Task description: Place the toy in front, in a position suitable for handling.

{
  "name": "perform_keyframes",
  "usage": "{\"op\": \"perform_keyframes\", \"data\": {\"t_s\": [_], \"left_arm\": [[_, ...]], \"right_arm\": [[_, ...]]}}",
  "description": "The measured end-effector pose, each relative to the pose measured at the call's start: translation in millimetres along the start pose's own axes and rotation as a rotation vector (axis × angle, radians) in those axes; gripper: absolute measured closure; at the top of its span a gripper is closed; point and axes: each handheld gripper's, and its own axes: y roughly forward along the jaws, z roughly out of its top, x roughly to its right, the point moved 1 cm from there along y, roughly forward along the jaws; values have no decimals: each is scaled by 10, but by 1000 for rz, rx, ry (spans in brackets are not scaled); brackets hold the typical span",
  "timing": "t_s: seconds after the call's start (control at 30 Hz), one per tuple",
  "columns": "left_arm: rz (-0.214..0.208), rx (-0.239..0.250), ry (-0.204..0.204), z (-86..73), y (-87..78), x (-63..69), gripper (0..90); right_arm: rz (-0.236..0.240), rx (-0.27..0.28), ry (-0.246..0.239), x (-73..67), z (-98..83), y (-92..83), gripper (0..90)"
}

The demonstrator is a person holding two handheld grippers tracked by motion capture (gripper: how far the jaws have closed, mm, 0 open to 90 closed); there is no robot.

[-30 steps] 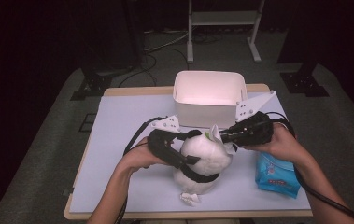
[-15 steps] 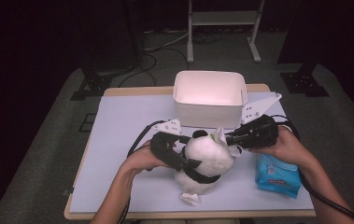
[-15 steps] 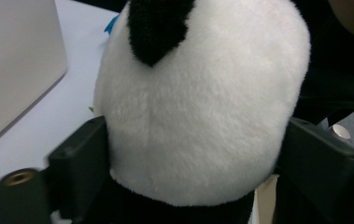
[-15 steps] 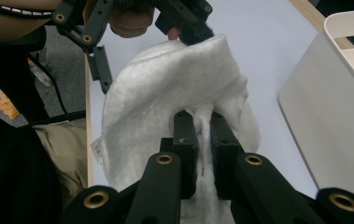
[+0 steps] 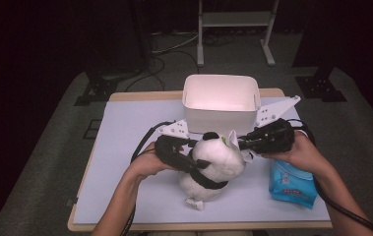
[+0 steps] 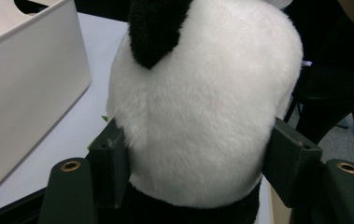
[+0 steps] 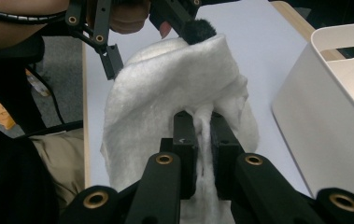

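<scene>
A white and black panda plush (image 5: 219,158) sits at the middle of the table, in front of a white bin (image 5: 221,117). My left gripper (image 5: 194,164) comes at it from the left. Its jaws have just been closing with the plush (image 6: 198,107) between them, and the pads (image 6: 111,163) now press into the white fur on both sides. From the right, my right gripper (image 5: 245,145) is shut on a thin fold of the panda's white fur (image 7: 165,93), pinched between its pads (image 7: 184,135).
The white bin (image 7: 324,116) stands close behind the plush, toward the table's far edge. A blue packet (image 5: 292,184) lies on the table under my right forearm. The left gripper (image 7: 132,28) and its hand are across the plush in the right gripper view.
The left jaws have drawn in around the panda and now squeeze it. Both hands and the plush have stayed almost where they were.
</scene>
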Motion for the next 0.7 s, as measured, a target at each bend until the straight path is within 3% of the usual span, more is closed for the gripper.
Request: {"op": "perform_keyframes", "data": {"t_s": [0.47,0.7], "left_arm": [[2,-34,17,62,71,47,326],[1,-31,0,20,71,27,322]], "right_arm": [[-14,-1,-37,-28,115,-44,831],[-14,-19,-36,-31,109,-15,830]]}}
